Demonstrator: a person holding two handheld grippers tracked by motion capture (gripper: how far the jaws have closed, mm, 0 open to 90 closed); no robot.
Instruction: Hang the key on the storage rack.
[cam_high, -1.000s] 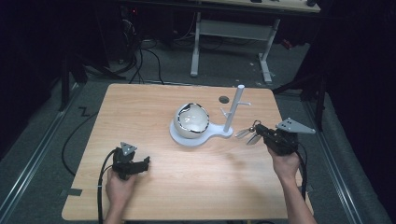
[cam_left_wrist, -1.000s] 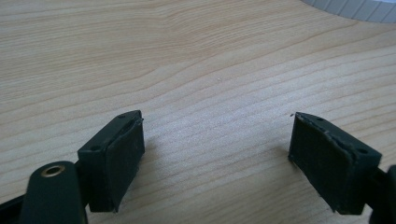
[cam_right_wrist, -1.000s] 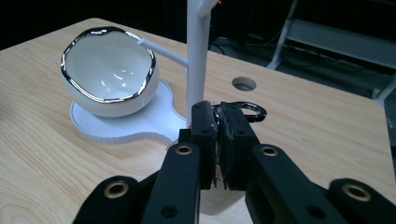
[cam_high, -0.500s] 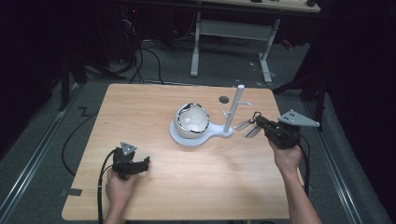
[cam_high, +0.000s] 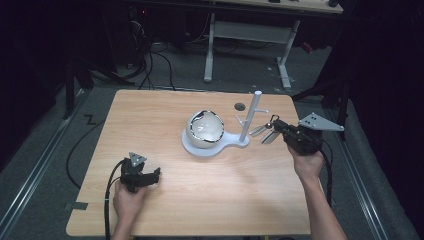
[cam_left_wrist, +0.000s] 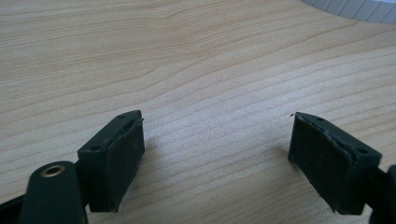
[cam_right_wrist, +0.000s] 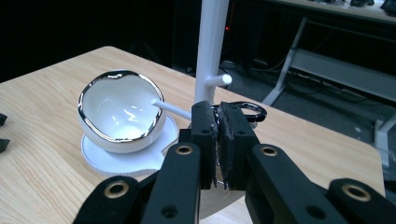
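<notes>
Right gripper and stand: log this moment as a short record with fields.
surface: wooden table
stand: white stand with pegs, upright on a round white base
bowl: white bowl with a silvery rim, on that base
right gripper: shut on a key ring with metal keys hanging below, raised beside the stand's pegs
ring on a peg: not yet
left gripper: open, nothing between the jaws, low over the table near the front left

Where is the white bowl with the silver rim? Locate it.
High view: the white silver-rimmed bowl sits mid-table on the white stand's round base, left of its post.
</notes>
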